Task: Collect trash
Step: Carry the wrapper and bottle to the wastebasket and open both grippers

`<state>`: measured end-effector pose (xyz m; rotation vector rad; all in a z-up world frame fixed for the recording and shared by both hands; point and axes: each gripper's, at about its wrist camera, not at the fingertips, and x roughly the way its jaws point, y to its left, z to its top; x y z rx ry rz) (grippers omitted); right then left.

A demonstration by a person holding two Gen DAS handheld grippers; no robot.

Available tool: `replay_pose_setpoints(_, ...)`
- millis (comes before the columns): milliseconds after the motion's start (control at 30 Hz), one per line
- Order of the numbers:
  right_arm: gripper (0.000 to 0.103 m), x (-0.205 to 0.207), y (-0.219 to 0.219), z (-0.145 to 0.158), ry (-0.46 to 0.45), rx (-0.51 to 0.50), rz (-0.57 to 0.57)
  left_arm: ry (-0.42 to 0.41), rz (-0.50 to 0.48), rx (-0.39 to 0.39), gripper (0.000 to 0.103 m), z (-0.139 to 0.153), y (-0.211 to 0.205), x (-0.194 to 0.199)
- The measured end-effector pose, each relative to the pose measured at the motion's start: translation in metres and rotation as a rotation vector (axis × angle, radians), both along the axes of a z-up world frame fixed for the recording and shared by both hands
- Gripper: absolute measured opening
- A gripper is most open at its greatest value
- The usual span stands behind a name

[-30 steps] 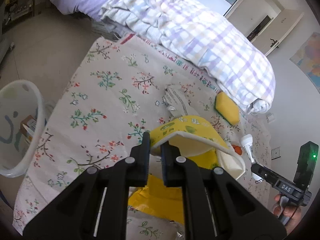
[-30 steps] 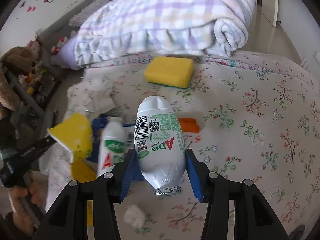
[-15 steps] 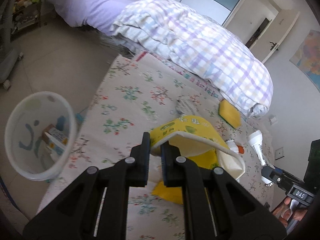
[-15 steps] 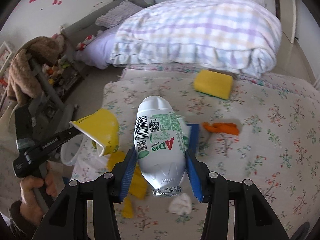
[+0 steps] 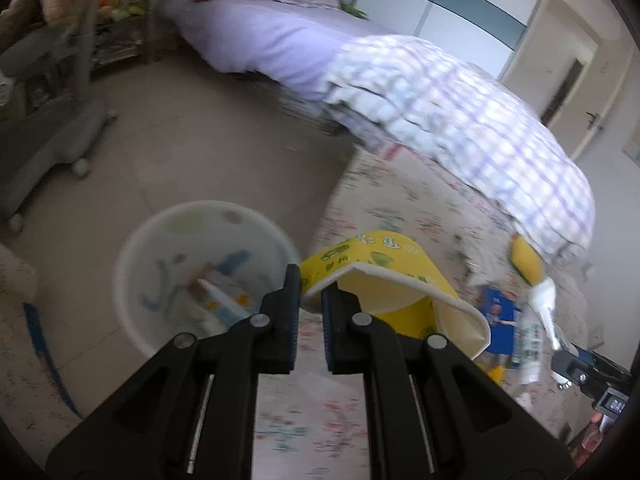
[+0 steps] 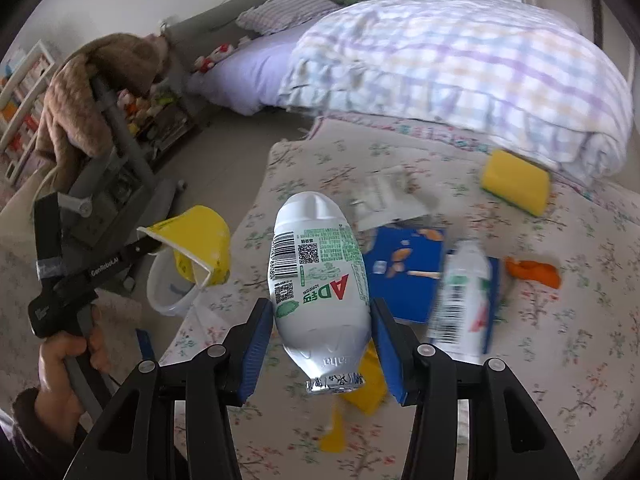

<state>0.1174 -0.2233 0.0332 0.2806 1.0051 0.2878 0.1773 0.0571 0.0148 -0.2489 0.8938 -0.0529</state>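
Observation:
My left gripper (image 5: 310,300) is shut on the rim of a squashed yellow paper cup (image 5: 384,284) and holds it in the air beside the white trash bin (image 5: 200,276) on the floor. The cup (image 6: 196,244) and bin (image 6: 168,292) also show in the right wrist view. My right gripper (image 6: 320,336) is shut on a white AD milk bottle (image 6: 320,276), held above the flowered bed sheet (image 6: 560,340). A second white bottle (image 6: 464,296) lies on a blue wrapper (image 6: 404,272).
On the sheet lie a yellow sponge (image 6: 516,186), crumpled white paper (image 6: 388,200), an orange scrap (image 6: 532,272) and yellow wrapper pieces (image 6: 360,396). A checked quilt (image 6: 460,64) is piled at the back. A grey wheeled stand (image 5: 44,128) is on the floor left.
My left gripper has swung left with the yellow cup, off the bed toward the bin. My right gripper has lifted and turned left with the bottle.

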Motion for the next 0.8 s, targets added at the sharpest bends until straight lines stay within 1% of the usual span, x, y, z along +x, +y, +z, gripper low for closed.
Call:
replay_pose_setpoints(200,0.05,0.006,0.035,-0.005,0.002,-0.017,0.056,0.0,0.114,0.048,0.011,-0.005,0.047,-0.004)
replay_pose_setpoints(333,0.05,0.006,0.051,-0.01,0.006,-0.04,0.086,0.011,0.175,0.056,0.011,-0.009,0.073,-0.005)
replay_pose_setpoints(500,0.05,0.003,0.069,-0.013,0.001,-0.066,0.111,0.016,0.201,0.057,0.012,-0.013,0.091,-0.006)
replay_pose_setpoints(533,0.05,0.003,0.073,-0.013,-0.002,-0.072,0.115,0.017,0.202,0.057,0.016,-0.013,0.093,-0.006)
replay_pose_setpoints(567,0.05,0.003,0.078,-0.013,-0.006,-0.079,0.12,0.025,0.196,0.055,0.03,-0.014,0.094,-0.004)
replay_pose_setpoints(600,0.05,0.004,0.08,-0.013,-0.006,-0.081,0.123,0.045,0.193,0.051,0.058,-0.016,0.094,-0.004)
replay_pose_setpoints(667,0.05,0.007,0.088,-0.015,-0.002,-0.076,0.125,0.06,0.197,0.044,0.082,-0.017,0.097,-0.007)
replay_pose_setpoints(733,0.05,0.011,0.098,-0.015,0.001,-0.072,0.133,0.069,0.188,0.063,0.083,-0.016,0.098,-0.01)
replay_pose_setpoints(800,0.05,0.015,0.108,-0.015,0.0,-0.071,0.145,0.091,0.167,0.113,0.085,-0.016,0.098,-0.012)
